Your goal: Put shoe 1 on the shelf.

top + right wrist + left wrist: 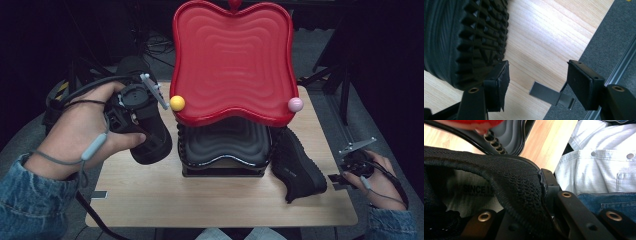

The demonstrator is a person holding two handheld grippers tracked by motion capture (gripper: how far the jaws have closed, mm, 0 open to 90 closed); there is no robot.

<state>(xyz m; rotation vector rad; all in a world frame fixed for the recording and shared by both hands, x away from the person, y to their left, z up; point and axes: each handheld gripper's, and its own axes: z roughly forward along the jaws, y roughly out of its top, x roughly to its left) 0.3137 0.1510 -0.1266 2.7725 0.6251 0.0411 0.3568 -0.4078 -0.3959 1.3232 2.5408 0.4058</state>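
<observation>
- A black shoe [152,142] hangs off the table in my left gripper [134,107], at the left of the high view, just beside the stacked trays and above the table's left part.
- In the left gripper view my jaws are clamped on the shoe's [506,180] knitted collar, one jaw inside the opening and one outside; the pale insole shows printed lettering that begins "SINCE" (the rest is cut off).
- A second black shoe [296,165] lies on the wooden table [225,200], touching the right side of the black tray [225,150], its toe towards me.
- In the right gripper view this shoe's [466,37] ridged sole fills the left side, and my left-hand jaw sits right against it.
- My right gripper [352,167] is at the table's right edge, jaws wide apart and holding nothing; a small metal bracket [552,96] on the table's edge shows between them.
- A large red wavy-edged tray [232,60] stands tilted up over the black tray, with a yellow ball [177,103] at its lower left corner and a pink ball [295,104] at its lower right.
- Around the table is grey carpet [320,50], with dark stands and cables behind.
- I wear denim sleeves [30,200]; the left gripper view also shows my pale shirt [599,160] and jeans.
</observation>
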